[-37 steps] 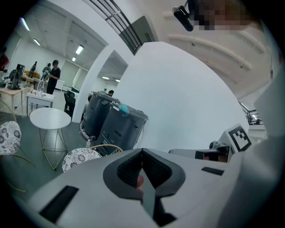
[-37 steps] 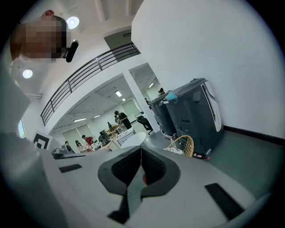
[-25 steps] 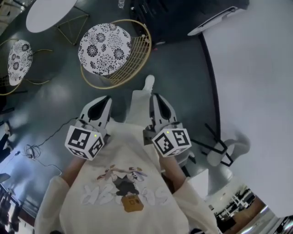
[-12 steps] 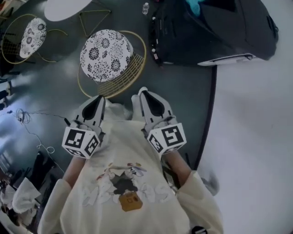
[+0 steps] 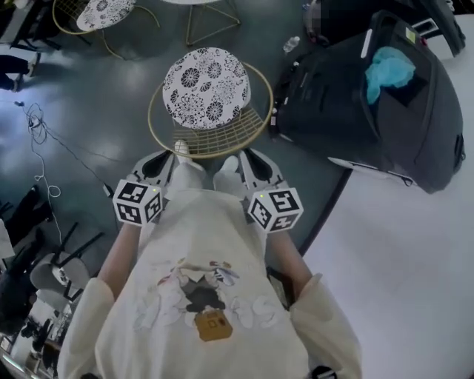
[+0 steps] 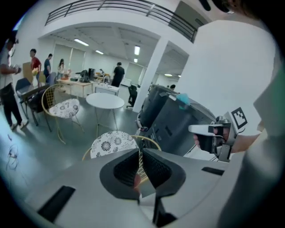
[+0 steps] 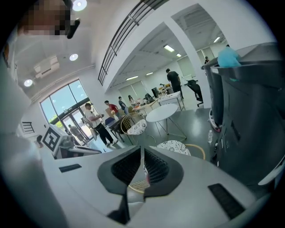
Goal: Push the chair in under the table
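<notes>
Approach step, I'd say. The left gripper (image 5: 164,160) and right gripper (image 5: 250,160) both have their jaws pressed together on nothing, at the back rim of the chair (image 5: 206,87) — touching or just short, hard to tell. Next they must brace on that rim and shove toward the table (image 6: 104,100) beyond. A black bin (image 5: 370,111) crowds the right side.

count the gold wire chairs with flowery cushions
2. The nearer chair stands just ahead of the person; the second chair is at the head view's top left edge, beside the white table. Others may be out of frame.
</notes>
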A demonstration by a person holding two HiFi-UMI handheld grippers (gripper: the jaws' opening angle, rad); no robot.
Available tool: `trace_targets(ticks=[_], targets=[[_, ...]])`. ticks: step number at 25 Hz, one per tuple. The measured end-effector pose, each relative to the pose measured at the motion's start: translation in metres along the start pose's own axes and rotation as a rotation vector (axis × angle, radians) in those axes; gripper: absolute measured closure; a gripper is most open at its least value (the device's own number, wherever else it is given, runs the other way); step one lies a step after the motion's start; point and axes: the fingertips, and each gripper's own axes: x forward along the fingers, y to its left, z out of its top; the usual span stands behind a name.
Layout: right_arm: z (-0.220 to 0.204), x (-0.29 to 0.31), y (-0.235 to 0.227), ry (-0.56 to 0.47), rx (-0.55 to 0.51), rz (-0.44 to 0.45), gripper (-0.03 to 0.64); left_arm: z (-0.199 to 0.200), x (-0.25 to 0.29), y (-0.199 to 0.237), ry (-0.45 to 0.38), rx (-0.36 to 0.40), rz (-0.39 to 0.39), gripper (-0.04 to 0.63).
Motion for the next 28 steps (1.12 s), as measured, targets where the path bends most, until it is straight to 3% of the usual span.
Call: trace_targets(ticks=[3,6,8,12,13,14,17,19,21,23,28], targets=[[-0.027,0.011,-0.002,0.080,-0.061,-0.005,0.607,-0.038,0.011,0.025,0.030,-0.061,0.070,0.586],[-0.056,0.021,0.001,0.140,-0.052,0.015,0.607,-0.064,0.019,0.032,0.071,0.016,0.092,0.583],[-0.074,0.027,-0.006,0.169,-0.031,0.000,0.606,-0.078,0.028,0.029,0.093,0.014,0.074,0.568],[-0.110,0.038,-0.017,0.225,-0.182,-0.045,0.601,-0.110,0.051,0.018,0.104,-0.193,0.010,0.533],[-0.120,0.041,-0.018,0.243,-0.219,-0.040,0.569,-0.118,0.057,0.013,0.105,-0.240,-0.009,0.519],[-0.128,0.044,-0.019,0.261,-0.228,-0.034,0.525,-0.125,0.063,0.009,0.105,-0.289,-0.028,0.504],[-0.149,0.057,-0.027,0.296,-0.144,-0.039,0.517,-0.140,0.080,0.003,0.095,-0.474,-0.058,0.495],[-0.161,0.066,-0.034,0.318,-0.147,-0.056,0.517,-0.150,0.092,0.004,0.081,-0.617,-0.052,0.495],[-0.171,0.075,-0.035,0.350,-0.280,-0.052,0.517,-0.160,0.104,0.003,0.071,-0.734,-0.046,0.495],[-0.181,0.084,-0.031,0.378,-0.441,-0.021,0.515,-0.169,0.114,0.002,0.065,-0.817,-0.033,0.495],[-0.200,0.102,-0.025,0.433,-0.735,0.064,0.512,-0.181,0.130,0.006,0.045,-1.009,-0.013,0.495]])
